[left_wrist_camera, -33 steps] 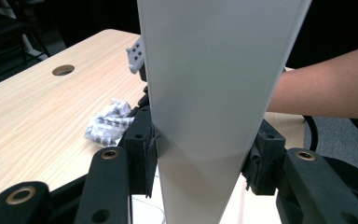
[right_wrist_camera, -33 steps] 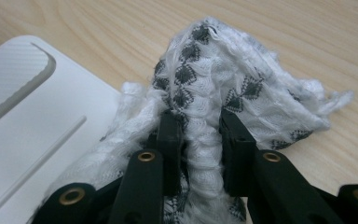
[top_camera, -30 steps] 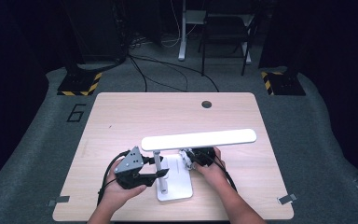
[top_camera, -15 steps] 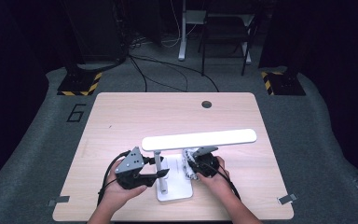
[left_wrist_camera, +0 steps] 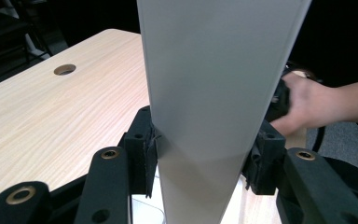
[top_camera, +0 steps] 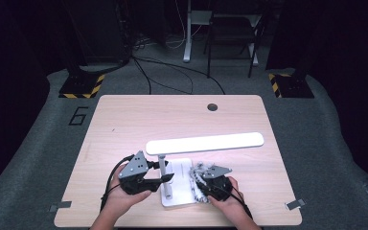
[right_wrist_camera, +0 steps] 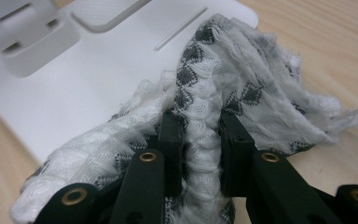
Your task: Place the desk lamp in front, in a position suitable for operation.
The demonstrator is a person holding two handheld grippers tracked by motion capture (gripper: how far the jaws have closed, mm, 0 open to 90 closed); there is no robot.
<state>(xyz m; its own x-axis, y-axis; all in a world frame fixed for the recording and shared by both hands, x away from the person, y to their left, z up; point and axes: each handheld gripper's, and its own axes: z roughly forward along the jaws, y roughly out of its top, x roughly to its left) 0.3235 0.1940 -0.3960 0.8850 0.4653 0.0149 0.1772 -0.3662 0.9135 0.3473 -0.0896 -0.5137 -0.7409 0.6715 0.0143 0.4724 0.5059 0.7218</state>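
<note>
High view: desk lamp (top_camera: pixel 204 143) stands lower centre of the table (top_camera: pixel 124 120). Left gripper (top_camera: pixel 146 175), jaws about half open, is clamped on the lamp's upright post (left_wrist_camera: pixel 214 116), steadying it. Right gripper (right_wrist_camera: pixel 200 135), jaws nearly closed, pinches a bunched white-and-grey cloth (right_wrist_camera: pixel 242 84) lying on the lamp base (right_wrist_camera: pixel 98 70), lower centre-right. Judgement: wiping the base. Keep the post clamp firm, drag the cloth flat with light pressure, and cover the base's edges without tipping the lamp.

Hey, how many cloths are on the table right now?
1. A white and grey cloth lies on the right side of the desk lamp's base, pinched in the right gripper. The lamp's arm could hide another.
</note>
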